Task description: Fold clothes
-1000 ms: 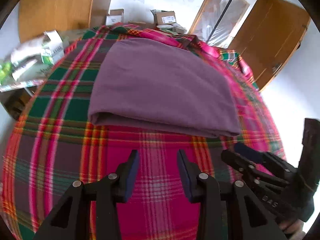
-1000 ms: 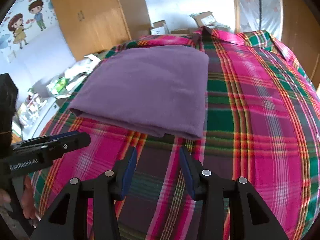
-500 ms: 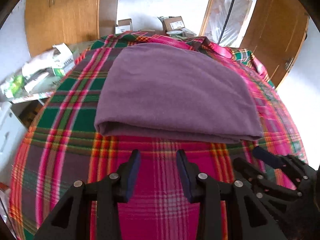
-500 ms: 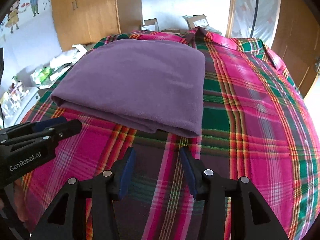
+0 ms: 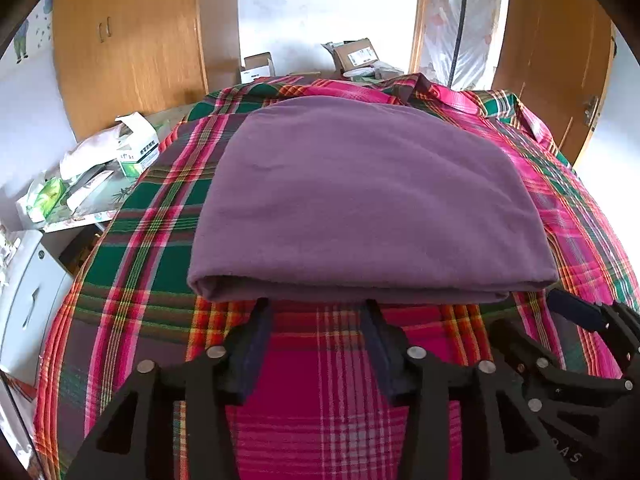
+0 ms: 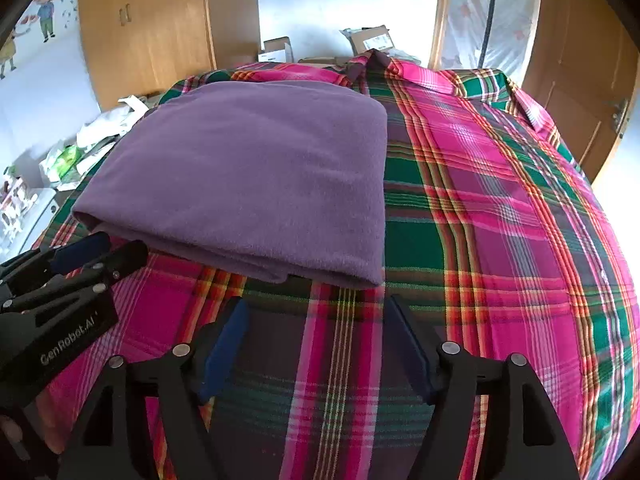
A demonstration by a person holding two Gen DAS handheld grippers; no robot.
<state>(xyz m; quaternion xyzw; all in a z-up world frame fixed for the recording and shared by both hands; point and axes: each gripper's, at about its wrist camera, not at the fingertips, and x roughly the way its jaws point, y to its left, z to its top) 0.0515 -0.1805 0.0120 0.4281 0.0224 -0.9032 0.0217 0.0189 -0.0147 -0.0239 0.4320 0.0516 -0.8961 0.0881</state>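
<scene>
A folded purple garment (image 5: 360, 196) (image 6: 256, 184) lies flat on a plaid-covered surface (image 5: 344, 392) (image 6: 500, 240). Its thick folded edge faces me. My left gripper (image 5: 316, 312) is open, its fingertips just short of that near edge, nothing between them. My right gripper (image 6: 316, 308) is open too, a little short of the garment's near right corner. In the left wrist view the right gripper (image 5: 576, 316) shows at the lower right; in the right wrist view the left gripper (image 6: 100, 252) shows at the left, beside the garment's near left corner.
Wooden wardrobes (image 5: 128, 40) stand behind, with a wooden door (image 5: 560, 60) at the right. Cardboard boxes (image 5: 356, 54) sit past the far edge. A low table with boxes and packets (image 5: 92, 176) stands at the left, next to a white unit (image 5: 28, 300).
Both grippers have moved forward toward the garment's near edge and tilted up, so more of the room shows. Both have stayed open. The garment has not moved.
</scene>
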